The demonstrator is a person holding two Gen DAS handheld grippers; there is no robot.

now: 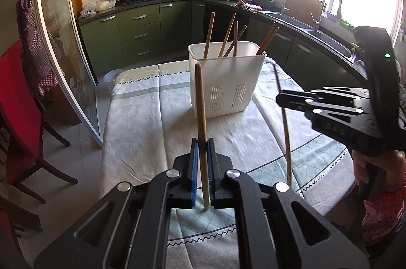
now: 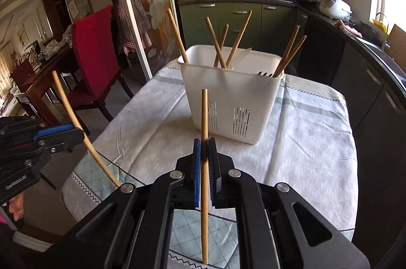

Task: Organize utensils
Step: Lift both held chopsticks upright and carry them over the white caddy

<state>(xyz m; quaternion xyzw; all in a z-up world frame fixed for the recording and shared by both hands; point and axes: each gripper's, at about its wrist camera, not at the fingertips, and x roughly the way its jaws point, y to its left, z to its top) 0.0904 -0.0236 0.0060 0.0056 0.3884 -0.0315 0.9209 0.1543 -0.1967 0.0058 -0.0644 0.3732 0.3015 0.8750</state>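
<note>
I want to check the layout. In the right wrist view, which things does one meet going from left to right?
Left gripper with its chopstick → red chair → right gripper with its chopstick → white utensil basket → rice cooker.

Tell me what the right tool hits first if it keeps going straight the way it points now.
Probably the white utensil basket: the right tool, shut on a chopstick, points at its near slotted wall, with only bare tablecloth between. Depth is hard to judge.
</note>
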